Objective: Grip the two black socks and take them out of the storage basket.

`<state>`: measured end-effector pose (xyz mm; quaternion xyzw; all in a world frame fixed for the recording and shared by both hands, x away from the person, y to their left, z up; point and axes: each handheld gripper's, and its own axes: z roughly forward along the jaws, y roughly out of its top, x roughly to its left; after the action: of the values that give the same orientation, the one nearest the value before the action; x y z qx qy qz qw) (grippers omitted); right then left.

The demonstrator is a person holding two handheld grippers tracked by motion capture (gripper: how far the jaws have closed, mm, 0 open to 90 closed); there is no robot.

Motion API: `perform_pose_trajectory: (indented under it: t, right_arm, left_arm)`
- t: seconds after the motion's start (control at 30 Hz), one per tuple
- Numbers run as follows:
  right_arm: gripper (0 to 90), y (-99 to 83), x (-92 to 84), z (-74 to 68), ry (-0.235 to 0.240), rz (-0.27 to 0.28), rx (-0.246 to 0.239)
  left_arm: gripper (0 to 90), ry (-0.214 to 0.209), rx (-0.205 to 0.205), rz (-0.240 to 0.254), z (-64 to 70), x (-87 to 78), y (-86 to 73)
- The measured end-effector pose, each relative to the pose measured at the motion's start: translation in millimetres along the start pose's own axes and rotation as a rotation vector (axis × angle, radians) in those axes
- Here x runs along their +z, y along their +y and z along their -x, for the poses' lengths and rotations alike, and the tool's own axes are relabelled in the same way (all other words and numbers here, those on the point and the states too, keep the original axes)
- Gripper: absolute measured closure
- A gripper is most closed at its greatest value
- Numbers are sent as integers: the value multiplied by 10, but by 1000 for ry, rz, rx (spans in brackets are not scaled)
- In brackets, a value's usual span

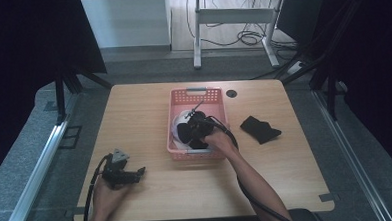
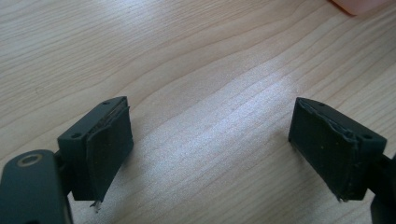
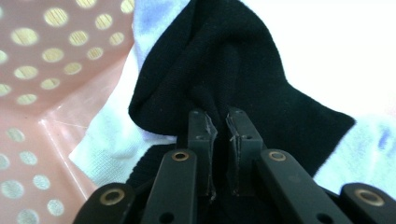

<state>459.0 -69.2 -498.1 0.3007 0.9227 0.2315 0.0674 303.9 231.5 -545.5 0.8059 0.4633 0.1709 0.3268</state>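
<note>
Socks are being lifted out of the pink basket (image 1: 173,122) and laid on the table (image 1: 152,192), as far as the layout suggests. 1 black sock (image 1: 259,129) already lies flat on the wood to the right of the basket, well apart from it, so that part looks done. More laundry is left inside: the right gripper view shows another black sock (image 3: 243,74) lying on top of white fabric (image 3: 112,140) against the perforated pink wall.

In the high view the right gripper (image 1: 199,130) is down inside the basket, its hand (image 1: 219,139) at the near rim. In its own view the right gripper (image 3: 219,154) has its 2 jaws drawn almost together, with only a thin slit between the pads, and a fold of the black sock bunches up right at the tips. I judge that the jaws are pinching that fold, though the cloth between the pads is too dark to make out plainly. The lift out and the carry to the table are not yet done.

Over at the near-left of the table the left gripper (image 1: 122,173) rests low in the left hand (image 1: 106,194), well apart from the basket. Its jaws stand wide apart over bare wood, with nothing between them (image 2: 210,140).
</note>
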Motion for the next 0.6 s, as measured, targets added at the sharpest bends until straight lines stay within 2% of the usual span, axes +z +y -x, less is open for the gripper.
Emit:
perform_pose_trajectory:
  t: [0.1,0.3,0.6]
  right_arm:
    - [819,10,-76,12,9,33,27]
    - [817,73,-335,48,7,130,47]
    - [814,159,-650,45,7,225,39]
  left_arm:
    - [134,0,-1,0,0,0,0]
    - [134,1,1,-1,-1,-1,0]
    - [134,0,-5,7,3,5,-1]
